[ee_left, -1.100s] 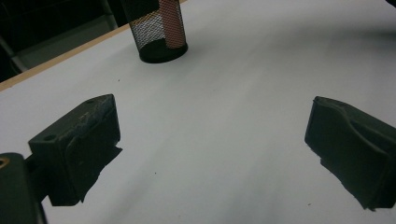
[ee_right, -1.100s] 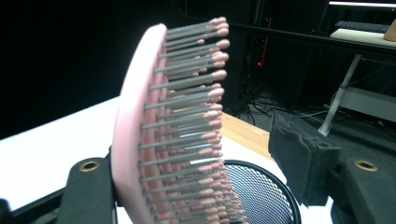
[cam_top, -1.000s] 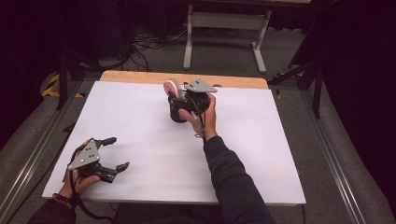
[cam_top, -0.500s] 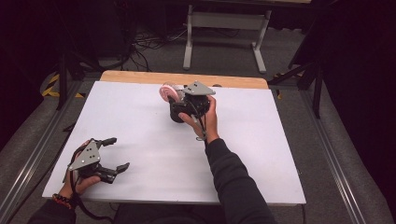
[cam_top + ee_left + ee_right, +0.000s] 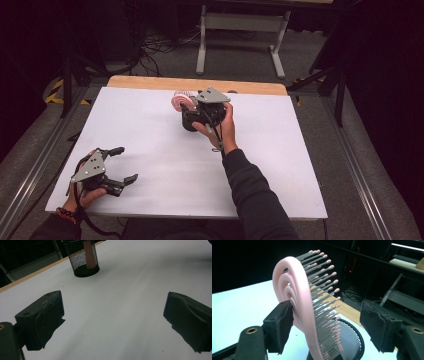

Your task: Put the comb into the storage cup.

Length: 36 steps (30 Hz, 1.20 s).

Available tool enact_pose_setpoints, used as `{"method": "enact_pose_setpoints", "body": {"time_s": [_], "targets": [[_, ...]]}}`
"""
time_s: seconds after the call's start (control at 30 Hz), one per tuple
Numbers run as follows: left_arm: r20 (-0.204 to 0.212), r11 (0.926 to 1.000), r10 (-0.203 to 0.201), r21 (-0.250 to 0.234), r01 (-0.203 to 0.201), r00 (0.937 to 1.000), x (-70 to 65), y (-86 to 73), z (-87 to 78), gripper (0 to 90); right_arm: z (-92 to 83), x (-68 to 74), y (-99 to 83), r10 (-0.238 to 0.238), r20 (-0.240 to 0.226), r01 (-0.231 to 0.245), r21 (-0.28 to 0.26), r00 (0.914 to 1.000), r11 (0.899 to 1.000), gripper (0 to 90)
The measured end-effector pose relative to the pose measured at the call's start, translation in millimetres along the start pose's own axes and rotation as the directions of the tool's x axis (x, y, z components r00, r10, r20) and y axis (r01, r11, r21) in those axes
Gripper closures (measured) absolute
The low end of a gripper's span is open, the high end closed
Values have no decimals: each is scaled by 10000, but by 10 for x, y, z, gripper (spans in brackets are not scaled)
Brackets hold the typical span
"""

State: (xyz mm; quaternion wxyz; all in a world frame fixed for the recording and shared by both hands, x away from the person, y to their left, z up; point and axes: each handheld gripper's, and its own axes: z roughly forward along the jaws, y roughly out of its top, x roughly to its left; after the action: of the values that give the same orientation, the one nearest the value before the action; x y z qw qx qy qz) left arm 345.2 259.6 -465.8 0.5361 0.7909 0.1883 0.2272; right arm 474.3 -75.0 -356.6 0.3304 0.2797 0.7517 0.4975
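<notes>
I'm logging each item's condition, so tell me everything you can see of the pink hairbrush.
The hairbrush looks like pale pink plastic, with an oval head of ribbed arcs and rows of grey bristles tipped pink. It stands upright, handle down in the black mesh cup near the table's far edge. It sits between the right gripper's jaws, which have just been opening: one pad is against its back, the other is apart.

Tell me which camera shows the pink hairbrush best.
The right gripper view: the pink hairbrush stands close up between the right tool's just-opening jaws, bristles sharp, handle down in the black mesh cup. The high view gives only a small pink head behind that tool. The left gripper view shows its handle through the mesh.
</notes>
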Motion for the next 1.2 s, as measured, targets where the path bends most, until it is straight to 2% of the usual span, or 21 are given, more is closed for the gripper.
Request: {"method": "enact_pose_setpoints", "body": {"time_s": [0.1,0.23,0.4,0.47,0.53,0.77,0.97,1.2], "targets": [[9,10000,32,31,-32,10000,-3,3,-2,39,-19,7,11,-138,-79,139,95,9999,9999,267],[-19,10000,-14,-59,14,10000,-5,7,-5,40,-35,-14,3,132,-183,-129,189,9997,9997,263],[-3,10000,36,-21,-36,10000,-12,12,-2,40,-70,-30,14,24,-172,-21,187,9998,9998,250],[-16,10000,42,-17,-42,10000,-11,13,-4,40,-95,-32,27,-42,-104,43,116,9999,9999,246],[-27,10000,30,-12,-30,10000,-12,13,-4,40,-165,-30,58,-66,121,70,-292,9999,9995,246],[-19,9999,95,61,-95,10000,-13,16,-3,40,-211,-35,79,-243,129,245,-181,9996,9995,246],[-5,9999,121,84,-121,9999,-14,16,-1,40,-267,-64,93,-126,172,132,-390,9998,9992,247],[1,9998,136,114,-136,9999,-19,18,8,40,-361,-90,138,-276,307,292,-524,9991,9982,246]]}}
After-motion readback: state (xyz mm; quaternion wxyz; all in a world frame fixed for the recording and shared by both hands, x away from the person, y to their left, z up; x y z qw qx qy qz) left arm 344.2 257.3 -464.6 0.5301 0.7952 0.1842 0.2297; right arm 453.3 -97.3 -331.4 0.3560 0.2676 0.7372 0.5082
